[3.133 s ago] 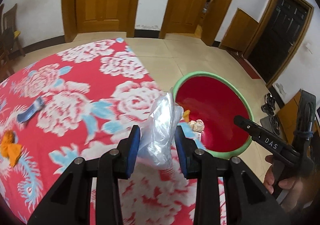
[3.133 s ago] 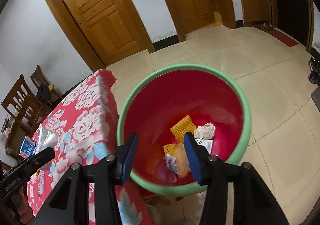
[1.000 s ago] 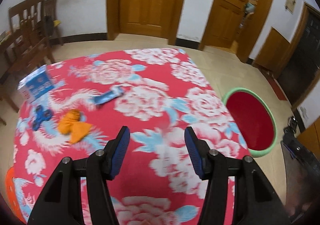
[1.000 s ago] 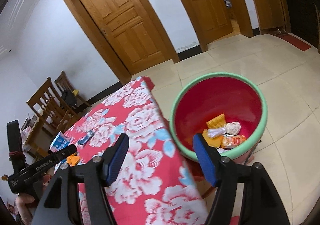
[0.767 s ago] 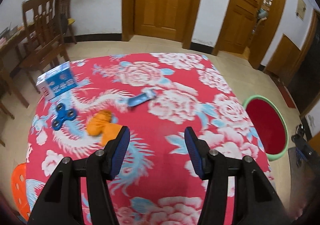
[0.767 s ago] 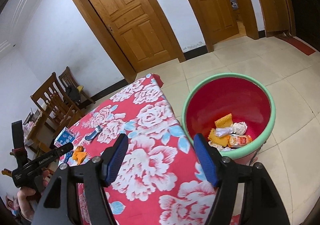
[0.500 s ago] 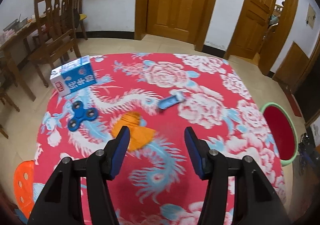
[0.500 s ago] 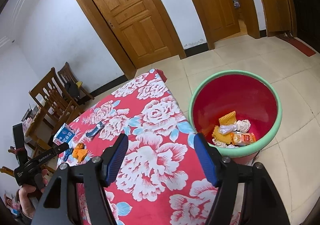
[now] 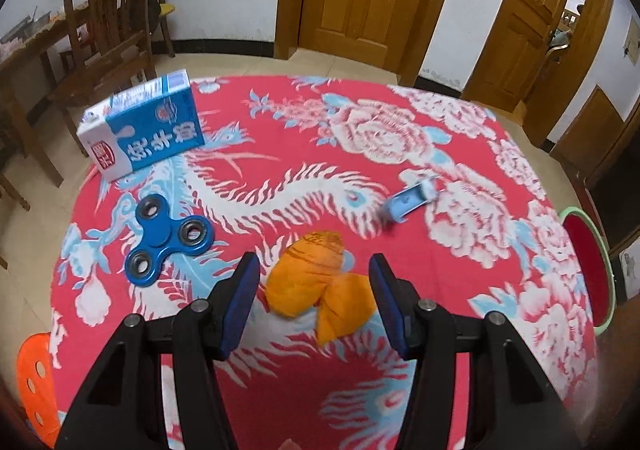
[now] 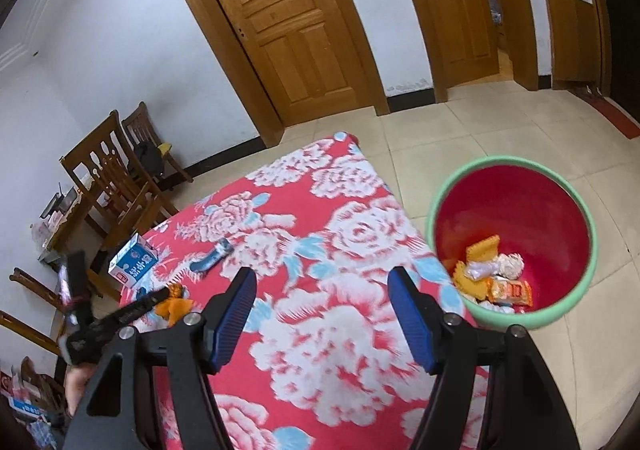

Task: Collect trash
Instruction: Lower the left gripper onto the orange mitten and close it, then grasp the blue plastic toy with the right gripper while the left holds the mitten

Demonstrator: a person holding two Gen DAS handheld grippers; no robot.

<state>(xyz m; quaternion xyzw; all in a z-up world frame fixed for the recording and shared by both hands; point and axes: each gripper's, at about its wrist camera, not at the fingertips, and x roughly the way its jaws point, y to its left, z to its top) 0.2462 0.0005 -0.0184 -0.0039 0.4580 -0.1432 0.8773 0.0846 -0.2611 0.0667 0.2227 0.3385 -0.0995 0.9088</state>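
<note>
Left gripper (image 9: 314, 292) jaws apart, nothing clamped. It points down at the table, orange crumpled wrapper (image 9: 320, 284) sitting in the gap between the blue pads (image 9: 240, 302). Pads are not touching it; clear space on both sides. From the right wrist view the same gripper's tip hangs right over that wrapper (image 10: 174, 304), a hand (image 10: 76, 384) on its handle at lower left.

Right gripper (image 10: 322, 320) also open and empty, hanging over the near part of the table, only the red floral tablecloth (image 10: 340, 242) between its pads.

Other stuff on the cloth:
- blue wrapper (image 9: 410, 202), small, beyond the orange one and to its right, well apart from both grippers
- blue fidget spinner (image 9: 168, 240), left of the orange wrapper, flat on the cloth
- blue and white milk carton (image 9: 144, 130), lying on its side at the far-left corner of the table

Trash bin (image 10: 512, 238), red inside with green rim, stands on the tiled floor just beside the table's right edge. It holds some trash at the bottom: yellow-orange packets, a white crumpled ball, clear plastic.

Wooden chairs (image 9: 108, 22) against the wall past the carton. Orange stool (image 9: 34, 382) at the table's near-left corner, partly cut off.
</note>
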